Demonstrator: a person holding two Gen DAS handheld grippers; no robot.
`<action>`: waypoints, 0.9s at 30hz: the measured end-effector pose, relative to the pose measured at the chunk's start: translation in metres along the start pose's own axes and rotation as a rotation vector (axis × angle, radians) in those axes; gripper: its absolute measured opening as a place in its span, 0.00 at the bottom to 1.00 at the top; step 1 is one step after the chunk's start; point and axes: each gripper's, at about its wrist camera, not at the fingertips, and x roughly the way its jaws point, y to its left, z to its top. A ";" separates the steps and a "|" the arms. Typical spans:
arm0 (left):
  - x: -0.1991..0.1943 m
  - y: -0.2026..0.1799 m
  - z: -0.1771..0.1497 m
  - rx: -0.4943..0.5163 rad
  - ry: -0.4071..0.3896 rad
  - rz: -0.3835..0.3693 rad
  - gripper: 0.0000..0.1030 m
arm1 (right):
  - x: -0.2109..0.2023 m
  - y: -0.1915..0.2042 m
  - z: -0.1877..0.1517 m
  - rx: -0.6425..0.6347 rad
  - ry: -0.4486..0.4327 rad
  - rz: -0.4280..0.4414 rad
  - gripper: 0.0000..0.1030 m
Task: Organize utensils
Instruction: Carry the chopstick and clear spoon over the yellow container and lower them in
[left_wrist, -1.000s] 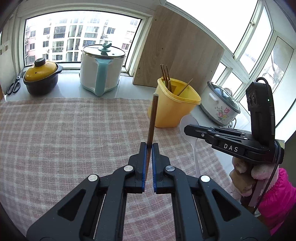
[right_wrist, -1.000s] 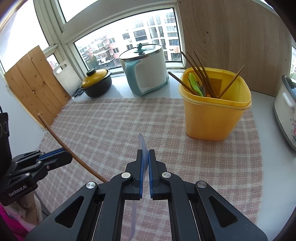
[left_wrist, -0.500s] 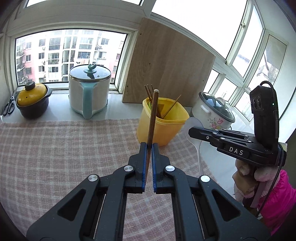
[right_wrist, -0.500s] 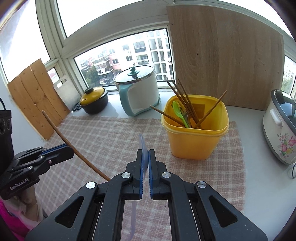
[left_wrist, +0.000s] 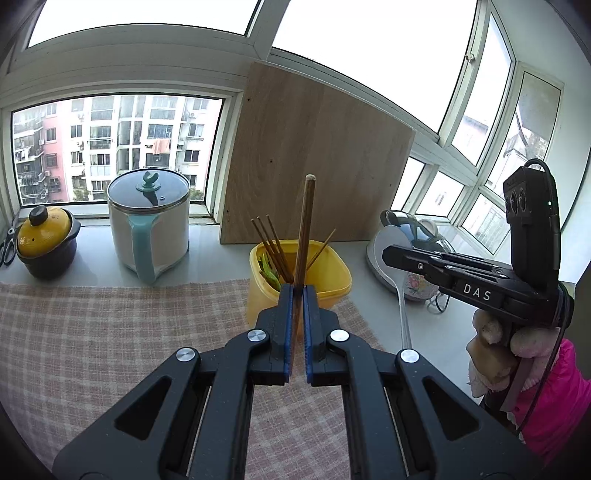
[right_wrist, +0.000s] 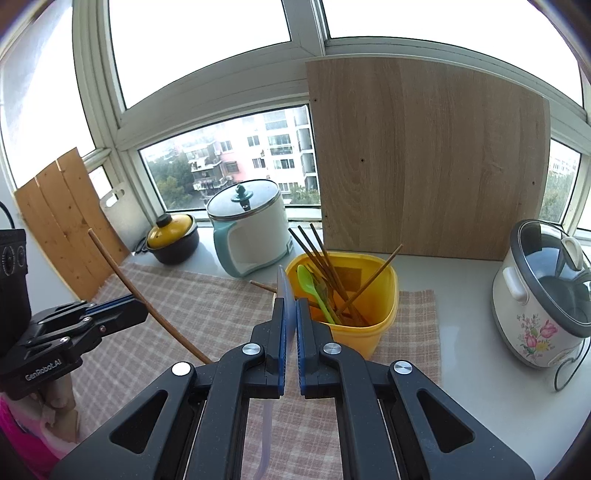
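Observation:
My left gripper (left_wrist: 298, 291) is shut on a brown wooden stick-like utensil (left_wrist: 306, 229) that points up, held in the air just in front of the yellow container (left_wrist: 332, 284). That container (right_wrist: 380, 325) holds several chopsticks (right_wrist: 325, 266) and a green spoon (right_wrist: 310, 288). My right gripper (right_wrist: 290, 304) is shut on a translucent white spoon (right_wrist: 284, 288), close to the container's left rim. The spoon's bowl (left_wrist: 395, 240) shows in the left wrist view at the right gripper's tip (left_wrist: 391, 254). The left gripper (right_wrist: 122, 314) and its utensil (right_wrist: 147, 299) show at the left of the right wrist view.
A checked cloth (left_wrist: 110, 332) covers the counter. Behind it stand a white and teal pot (left_wrist: 147, 225), a yellow-lidded dark pot (left_wrist: 44, 240), a leaning wooden board (left_wrist: 314, 166) and a flowered rice cooker (right_wrist: 543, 299). Wooden boards (right_wrist: 62, 221) lean at the left wall.
Both grippers have risen and moved forward toward the yellow container, each still holding its utensil. The container now sits right behind both sets of fingertips.

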 end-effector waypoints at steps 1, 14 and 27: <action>0.002 -0.003 0.004 0.002 -0.006 -0.001 0.03 | -0.001 -0.003 0.004 -0.004 -0.008 -0.004 0.03; 0.031 -0.029 0.051 0.016 -0.069 -0.014 0.03 | 0.008 -0.026 0.042 -0.029 -0.068 -0.021 0.03; 0.066 -0.037 0.077 0.020 -0.076 0.026 0.03 | 0.037 -0.042 0.060 -0.058 -0.099 -0.066 0.03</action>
